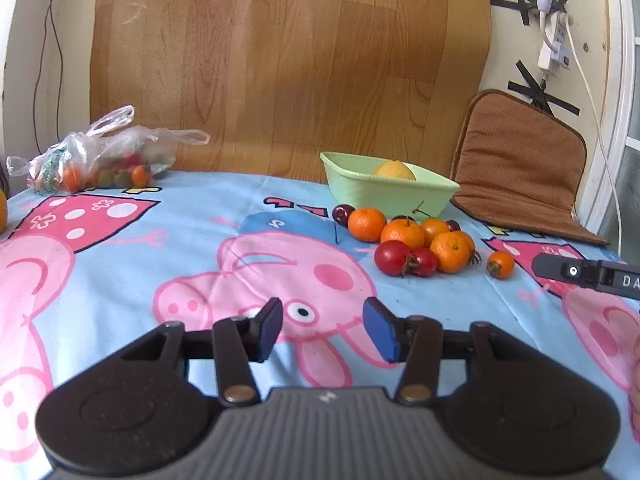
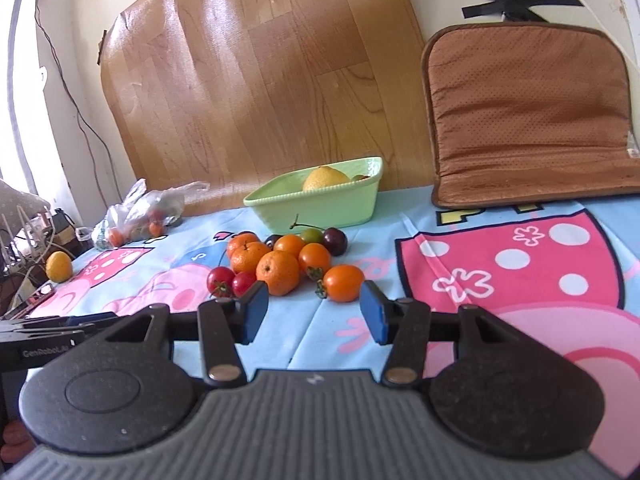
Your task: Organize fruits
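From left to right we see a clear plastic bag of fruit [image 1: 100,156] unpacked, our left gripper [image 1: 322,328] empty with fingers apart, a pale green rectangular dish [image 1: 384,194] holding one yellow lemon [image 1: 394,170] (barely begun), the loose heap of oranges and tomatoes [image 1: 424,246] before it unsorted, and our right gripper [image 2: 314,312] likewise parted, empty.

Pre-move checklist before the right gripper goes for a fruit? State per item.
1. Right gripper empty, jaws apart: ok.
2. Left gripper empty, jaws apart: ok.
3. Nearest target: the orange tomato lies just ahead of the right gripper, slightly apart from the pile of fruit: ok.
4. Green bowl has room; one lemon inside, something small behind it: ok.
5. Path from pile to bowl: bowl sits right behind the pile, nothing between: ok.
6. Stray fruit accounted for: a yellow fruit at the far left edge and more in a plastic bag; bag contents: cannot tell.
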`<state>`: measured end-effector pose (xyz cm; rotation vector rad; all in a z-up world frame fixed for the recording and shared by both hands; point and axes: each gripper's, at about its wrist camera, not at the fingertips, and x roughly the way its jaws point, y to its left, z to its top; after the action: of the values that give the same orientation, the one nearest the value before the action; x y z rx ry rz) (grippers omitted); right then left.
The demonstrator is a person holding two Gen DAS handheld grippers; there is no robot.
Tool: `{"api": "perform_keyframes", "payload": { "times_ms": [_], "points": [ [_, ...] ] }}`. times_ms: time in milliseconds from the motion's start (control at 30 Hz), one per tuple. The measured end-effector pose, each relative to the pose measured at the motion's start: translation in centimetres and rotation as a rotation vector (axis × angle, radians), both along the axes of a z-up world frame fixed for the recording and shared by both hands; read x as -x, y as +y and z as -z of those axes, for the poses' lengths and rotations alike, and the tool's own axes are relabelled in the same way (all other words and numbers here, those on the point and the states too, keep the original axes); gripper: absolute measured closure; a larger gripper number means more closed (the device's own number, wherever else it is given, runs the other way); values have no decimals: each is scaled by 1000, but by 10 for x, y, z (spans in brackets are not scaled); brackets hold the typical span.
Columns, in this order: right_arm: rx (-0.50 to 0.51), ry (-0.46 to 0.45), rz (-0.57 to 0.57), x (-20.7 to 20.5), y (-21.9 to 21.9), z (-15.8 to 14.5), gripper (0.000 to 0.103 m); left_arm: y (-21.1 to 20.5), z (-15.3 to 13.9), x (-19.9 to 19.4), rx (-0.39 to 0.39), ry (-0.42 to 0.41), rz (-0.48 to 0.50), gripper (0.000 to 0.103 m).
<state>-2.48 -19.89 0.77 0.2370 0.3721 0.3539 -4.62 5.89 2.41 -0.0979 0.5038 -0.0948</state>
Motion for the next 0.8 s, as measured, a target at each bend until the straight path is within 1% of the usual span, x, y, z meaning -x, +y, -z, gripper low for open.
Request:
{"api": "perform_keyframes", "payload": {
  "times_ms": [33,67,133,200,233,267,333,400,500,700,767,800],
  "points": [
    [3,-6,13,2,0,0,48,0,0,1,1,-5,-4,55],
    [8,-12,29,3,-1,-1,44,1,-1,2,1,-10,-8,55],
    [18,-30,64,9,-3,-2,39,1,-1,2,0,-14,-12,54],
    [41,-60,89,15,-4,-5,37,0,-1,2,-2,-14,-13,54],
    [49,-73,98,17,-4,-6,29,0,-1,2,-4,-12,-12,53],
    [51,-84,104,20,-5,-7,18,0,-1,1,-5,-11,-11,53],
    [32,-99,106,21,-8,-8,8,-1,-1,1,-8,-8,-9,53],
    [26,-108,109,22,-9,-10,5,-1,-1,1,-9,-7,-8,52],
    [51,-120,106,22,-4,-13,2,0,-1,1,-7,-5,-7,52],
    [64,-139,83,25,3,-14,2,0,-1,2,-5,-13,-4,51],
    [67,-134,84,25,4,-7,3,0,-2,3,1,-27,2,51],
    [66,-117,88,25,4,-3,3,1,-2,4,5,-35,-1,51]
  ]
}}
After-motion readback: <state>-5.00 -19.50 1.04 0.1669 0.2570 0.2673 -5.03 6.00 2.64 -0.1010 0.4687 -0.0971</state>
